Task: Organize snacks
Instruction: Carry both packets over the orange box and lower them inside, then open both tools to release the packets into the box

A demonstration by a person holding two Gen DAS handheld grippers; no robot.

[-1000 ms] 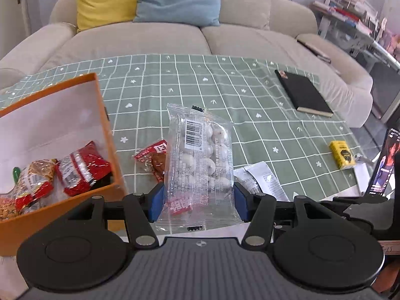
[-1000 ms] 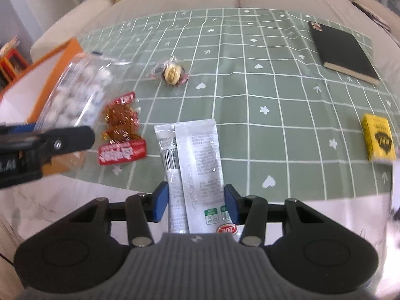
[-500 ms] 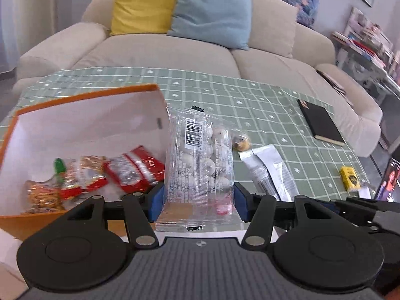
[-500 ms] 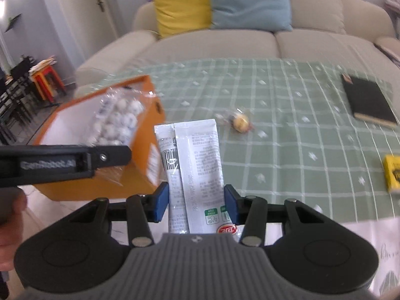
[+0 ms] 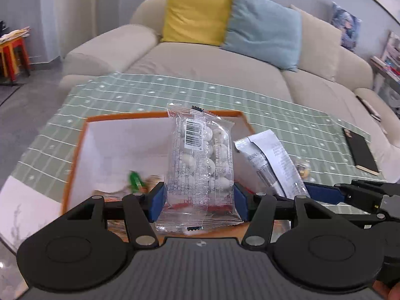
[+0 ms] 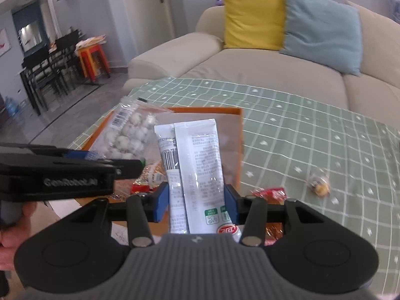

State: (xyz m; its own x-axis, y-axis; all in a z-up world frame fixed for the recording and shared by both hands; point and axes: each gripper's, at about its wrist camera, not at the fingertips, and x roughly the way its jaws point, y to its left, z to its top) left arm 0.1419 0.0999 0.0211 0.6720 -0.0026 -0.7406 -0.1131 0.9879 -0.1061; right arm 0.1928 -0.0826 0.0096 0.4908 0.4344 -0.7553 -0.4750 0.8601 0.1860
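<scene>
Box position decides the release: the open orange cardboard box with white lining (image 5: 82,150) lies ahead of and below both sets of fingers. Left gripper (image 5: 200,201) is clamped at mid width on a clear plastic packet of white round candies (image 5: 200,165), long axis running straight out from the pads, over the box interior. Right gripper (image 6: 196,203), narrower, pinches a white foil sachet (image 6: 197,175), long axis likewise forward, over the box's right wall; it looks slightly further off.

Each tool (image 5: 199,203) is black plastic with blue pads (image 5: 157,204), silver screws, two round discs and a ribbed grey base; one carries pale lettering.
</scene>
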